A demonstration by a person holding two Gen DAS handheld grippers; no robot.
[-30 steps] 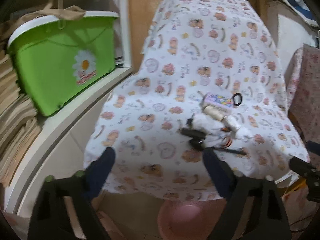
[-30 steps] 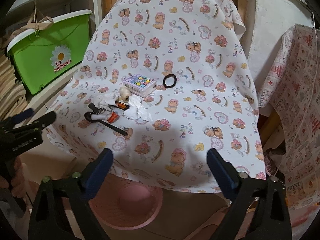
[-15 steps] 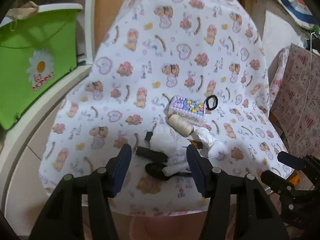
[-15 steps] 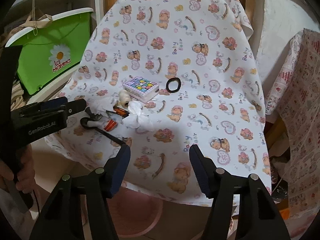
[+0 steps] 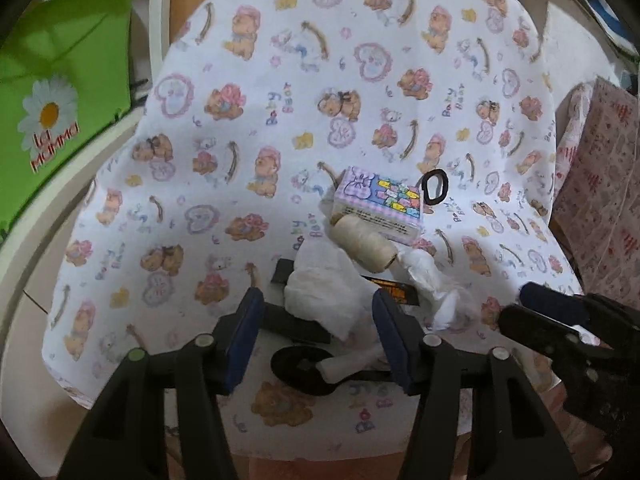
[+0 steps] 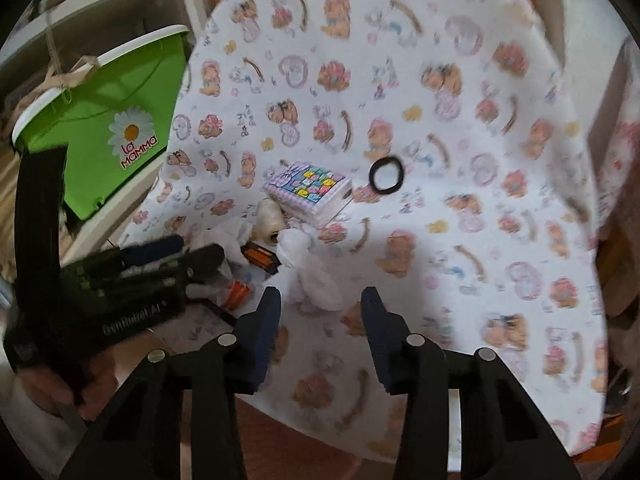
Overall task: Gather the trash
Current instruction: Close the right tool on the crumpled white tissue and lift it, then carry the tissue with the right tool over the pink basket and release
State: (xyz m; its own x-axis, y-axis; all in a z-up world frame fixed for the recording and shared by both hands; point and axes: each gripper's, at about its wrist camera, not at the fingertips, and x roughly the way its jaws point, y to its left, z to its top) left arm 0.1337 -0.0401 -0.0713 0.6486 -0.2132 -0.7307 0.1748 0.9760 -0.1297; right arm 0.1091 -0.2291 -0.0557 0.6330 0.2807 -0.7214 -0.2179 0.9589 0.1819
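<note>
Lying near the front edge of the bench [image 5: 248,92], which is draped in a white bear-print cloth, are two crumpled white tissues: one [image 5: 324,292] sits between the blue pads of the left hand-held gripper [image 5: 316,340], whose fingers stand apart around it without clearly touching, and the other [image 5: 436,284] lies just to its right. The same two tissues show in the right wrist view, one [image 6: 236,240] beside the left tool's tips and one [image 6: 308,272] just ahead of the right hand-held gripper [image 6: 320,336], whose fingers are likewise spread with nothing between them. Resting against the tissues is one cream spool of thread [image 5: 364,244], and touching the spool behind it is one small box [image 5: 380,204] printed in purple and bright colours. One black hair tie [image 5: 434,186] lies just beside the box to its right. Mixed into the pile are one black-and-orange wrapper [image 5: 394,292], one flat black strip [image 5: 296,322] and one black round-ended piece [image 5: 300,368]; what these dark pieces are cannot be told. One green bin [image 6: 112,128] with a daisy label stands on a white shelf [image 5: 60,196] to the left.
</note>
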